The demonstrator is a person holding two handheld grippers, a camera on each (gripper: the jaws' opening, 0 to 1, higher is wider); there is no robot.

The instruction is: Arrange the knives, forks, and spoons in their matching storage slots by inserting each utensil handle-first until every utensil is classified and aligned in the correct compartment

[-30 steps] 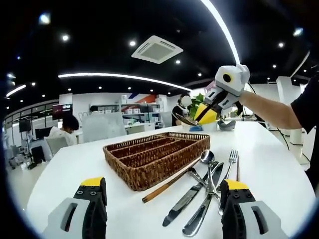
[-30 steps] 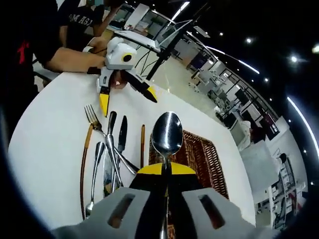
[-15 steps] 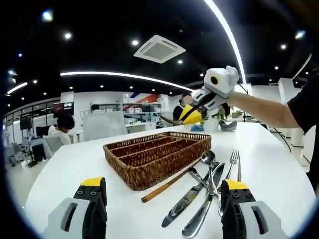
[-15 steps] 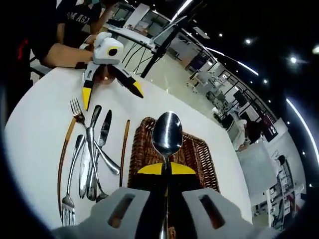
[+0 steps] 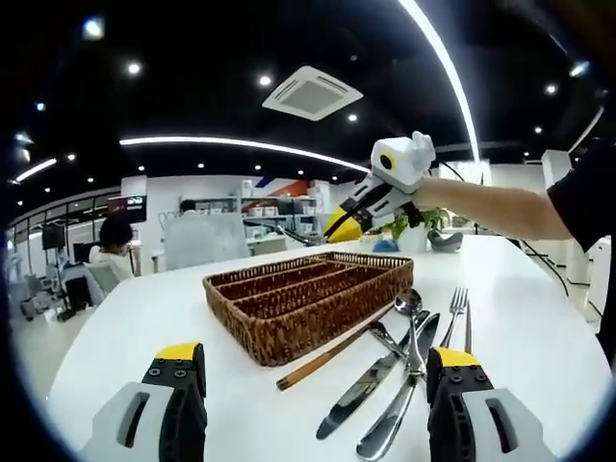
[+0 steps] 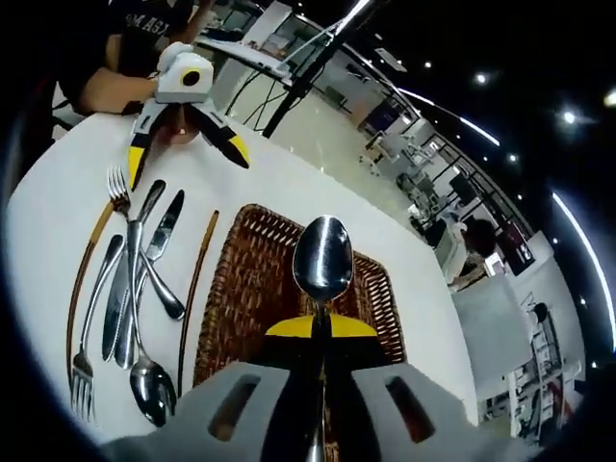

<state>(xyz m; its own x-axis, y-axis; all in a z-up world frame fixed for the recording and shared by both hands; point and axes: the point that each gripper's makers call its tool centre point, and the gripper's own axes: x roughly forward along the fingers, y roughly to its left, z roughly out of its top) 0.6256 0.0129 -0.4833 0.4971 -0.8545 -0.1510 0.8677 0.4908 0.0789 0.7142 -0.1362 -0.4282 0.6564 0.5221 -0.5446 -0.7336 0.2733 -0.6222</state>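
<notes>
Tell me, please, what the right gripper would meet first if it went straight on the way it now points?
Probably the basket. The right gripper, shut on a spoon, points bowl-first over it, so the spoon would likely touch the wicker first. Depth is unclear, so I cannot tell which compartment.

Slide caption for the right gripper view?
Right gripper clamps a shiny steel spoon above the brown wicker tray.

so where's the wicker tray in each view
Left gripper view: the wicker tray sits centre, on the white table, left of the loose cutlery.
Right gripper view: the tray lies lower centre, under the spoon held by the right gripper.
Shared landmark: the brown chopstick along the tray's side.
</notes>
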